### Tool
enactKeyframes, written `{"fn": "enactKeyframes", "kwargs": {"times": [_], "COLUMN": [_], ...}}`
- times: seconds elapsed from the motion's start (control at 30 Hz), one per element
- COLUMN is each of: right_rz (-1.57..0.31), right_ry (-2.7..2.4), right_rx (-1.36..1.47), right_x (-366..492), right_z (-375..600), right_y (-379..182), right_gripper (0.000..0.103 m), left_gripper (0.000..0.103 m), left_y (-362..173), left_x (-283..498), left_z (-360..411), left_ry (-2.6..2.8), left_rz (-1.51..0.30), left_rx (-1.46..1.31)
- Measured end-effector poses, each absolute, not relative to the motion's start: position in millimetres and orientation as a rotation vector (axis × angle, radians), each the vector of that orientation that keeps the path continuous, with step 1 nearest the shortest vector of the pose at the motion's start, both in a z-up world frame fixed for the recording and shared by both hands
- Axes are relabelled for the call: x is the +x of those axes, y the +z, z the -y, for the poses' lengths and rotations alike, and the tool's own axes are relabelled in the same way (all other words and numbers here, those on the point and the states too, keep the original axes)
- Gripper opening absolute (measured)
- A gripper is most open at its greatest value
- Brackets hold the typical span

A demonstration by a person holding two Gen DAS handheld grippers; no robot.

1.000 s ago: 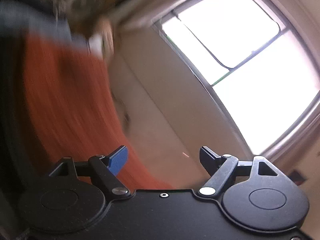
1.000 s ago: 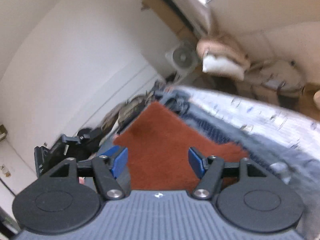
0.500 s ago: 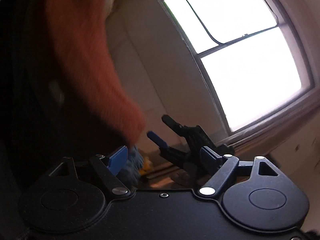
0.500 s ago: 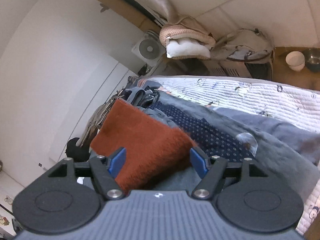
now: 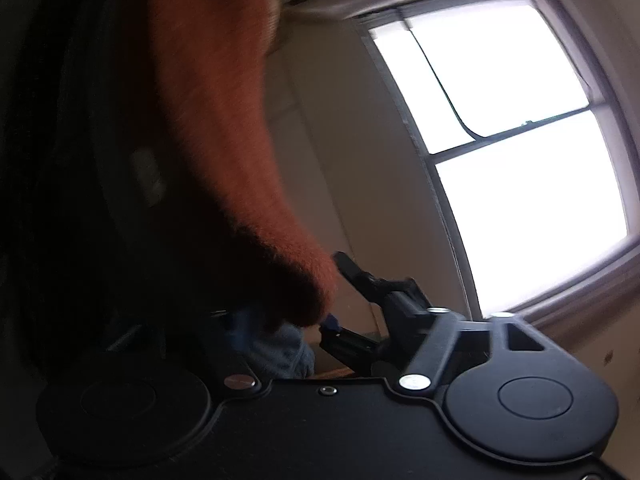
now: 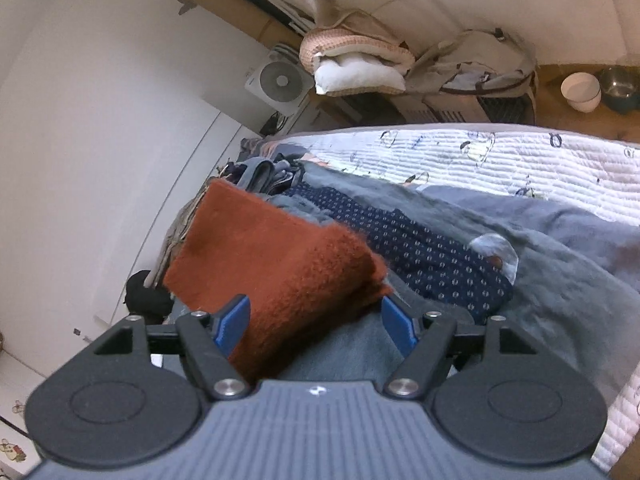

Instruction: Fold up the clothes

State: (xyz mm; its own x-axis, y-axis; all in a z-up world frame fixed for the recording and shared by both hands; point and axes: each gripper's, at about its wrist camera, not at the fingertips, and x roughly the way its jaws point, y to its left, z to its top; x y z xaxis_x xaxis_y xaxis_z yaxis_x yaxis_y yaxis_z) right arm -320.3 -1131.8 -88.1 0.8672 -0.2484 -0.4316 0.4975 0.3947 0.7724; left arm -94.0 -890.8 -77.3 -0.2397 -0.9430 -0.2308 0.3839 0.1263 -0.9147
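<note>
The right gripper [image 6: 316, 322] has its jaws wide apart. The fuzzy orange sweater [image 6: 276, 264] lies folded between its blue pads [image 6: 232, 322], just touching the left one, but the jaws do not squeeze it. The sweater rests on a pile of clothes on the bed [image 6: 520, 152], on top of a gray cloth [image 6: 560, 280] and next to a dark blue dotted shirt [image 6: 424, 252]. A white fan [image 6: 280, 82] stands by the wall behind, and a white bowl [image 6: 581, 91] sits far back.

In the left wrist view the sweater [image 5: 224, 128] hangs close in front. It hides the left gripper [image 5: 320, 332] on one side, so it is hard to tell how wide its jaws are. The other gripper [image 5: 376, 300] shows just past it. A bright window [image 5: 512, 152] fills the right side.
</note>
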Motion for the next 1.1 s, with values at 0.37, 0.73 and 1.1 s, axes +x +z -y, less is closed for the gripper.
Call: {"fn": "enactKeyframes", "kwargs": {"times": [0.37,0.73,1.1], "right_rz": [-0.254,-0.252,-0.272], "right_ry": [-0.479,-0.498,-0.490], "right_rx": [1.092,1.142,1.176], "right_x": [-308.6,-327.6,-334.0], "right_z": [1145.2,1149.5,1149.4], "right_y": [-82.8,-97.9,-111.8], "right_gripper": [0.022,0.047,0.058], "left_gripper": [0.035,0.058,0.057], "left_y": [-50.2,-74.2,-93.1], "left_x": [-90.2,-99.4,-97.2], "left_z": [893.2,879.8,872.9], "left_ry": [-1.372,-1.353,-1.322], "left_rz": [-1.126,-1.183,-1.212], "left_rx": [-0.548,-0.501,-0.531]}}
